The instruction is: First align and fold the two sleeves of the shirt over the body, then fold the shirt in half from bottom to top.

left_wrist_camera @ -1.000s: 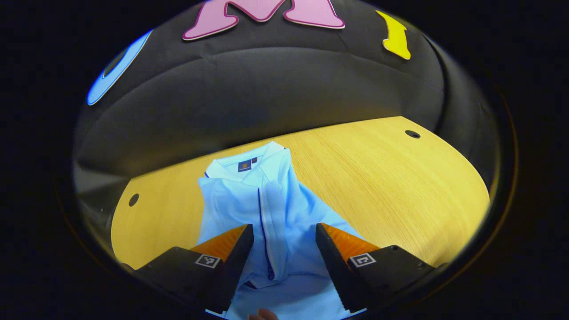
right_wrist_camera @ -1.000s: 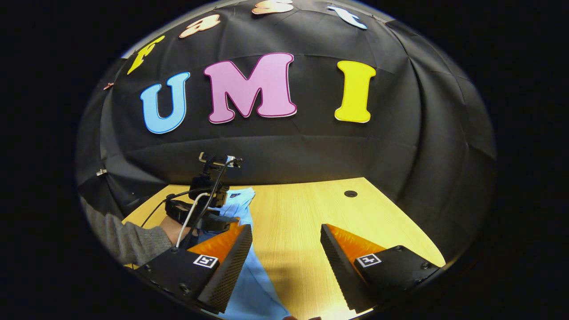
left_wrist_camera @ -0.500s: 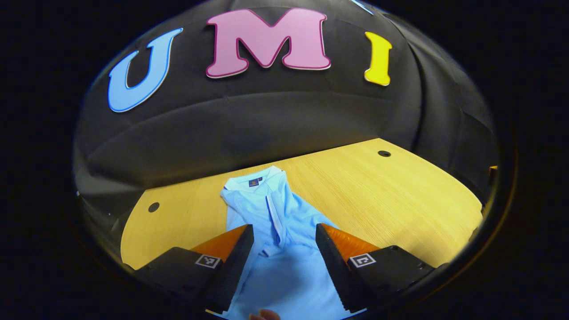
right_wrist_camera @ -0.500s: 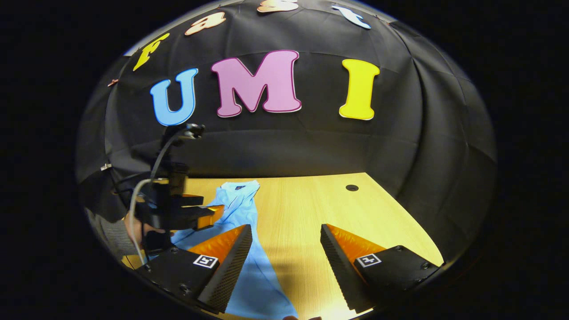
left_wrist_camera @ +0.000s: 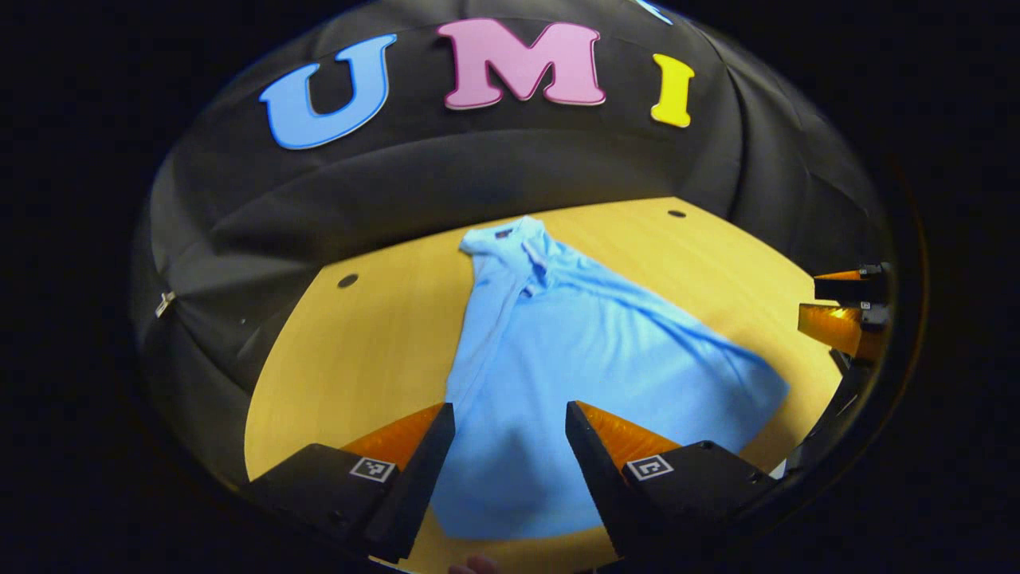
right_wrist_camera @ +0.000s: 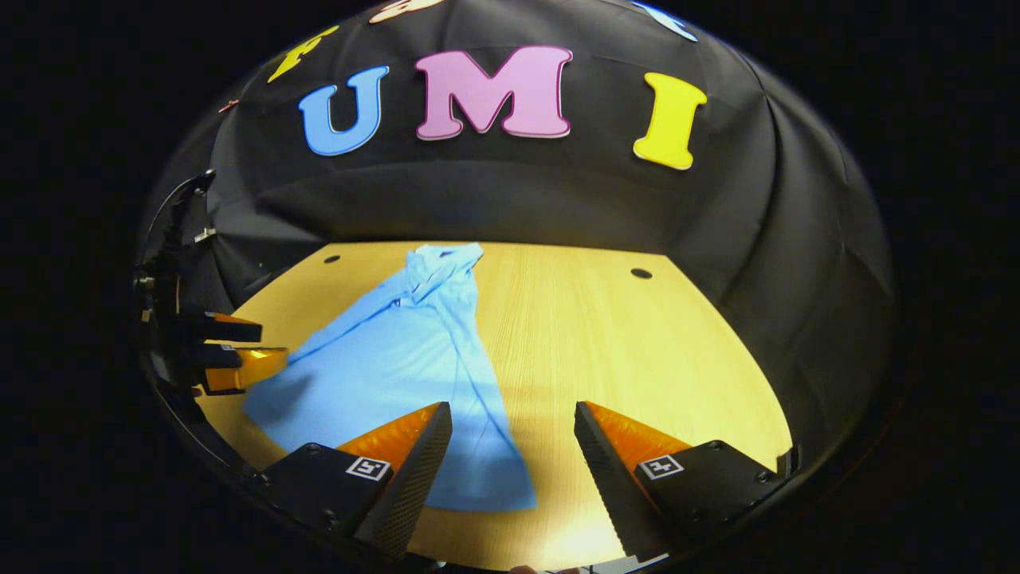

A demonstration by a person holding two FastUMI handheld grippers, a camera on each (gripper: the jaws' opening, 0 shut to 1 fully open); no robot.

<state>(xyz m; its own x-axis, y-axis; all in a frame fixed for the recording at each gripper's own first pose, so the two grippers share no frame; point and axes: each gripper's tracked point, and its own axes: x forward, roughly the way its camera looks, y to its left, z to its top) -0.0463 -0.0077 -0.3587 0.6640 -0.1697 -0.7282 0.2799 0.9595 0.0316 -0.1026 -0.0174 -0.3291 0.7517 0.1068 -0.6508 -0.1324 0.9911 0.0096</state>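
Note:
A light blue polo shirt (left_wrist_camera: 558,351) lies flat on the wooden table (left_wrist_camera: 358,351), collar toward the far wall, hem toward me, with both sleeves folded in over the body. In the right gripper view the shirt (right_wrist_camera: 398,359) lies left of centre. My left gripper (left_wrist_camera: 510,446) hangs open above the shirt's near hem, holding nothing. My right gripper (right_wrist_camera: 514,454) is open above the table just right of the shirt's near corner. At the left edge of the right gripper view is the left gripper (right_wrist_camera: 231,355); at the right edge of the left gripper view, the right gripper (left_wrist_camera: 845,311).
The table (right_wrist_camera: 621,351) has small round holes near its far corners (right_wrist_camera: 641,273) (left_wrist_camera: 347,281). The booth's black cloth wall rises right behind the table's far edge. Bare wood stretches to the right of the shirt.
Both grippers have pulled back and risen away from the shirt. The left gripper has drawn off from the placket area toward the hem. The shirt lies still.

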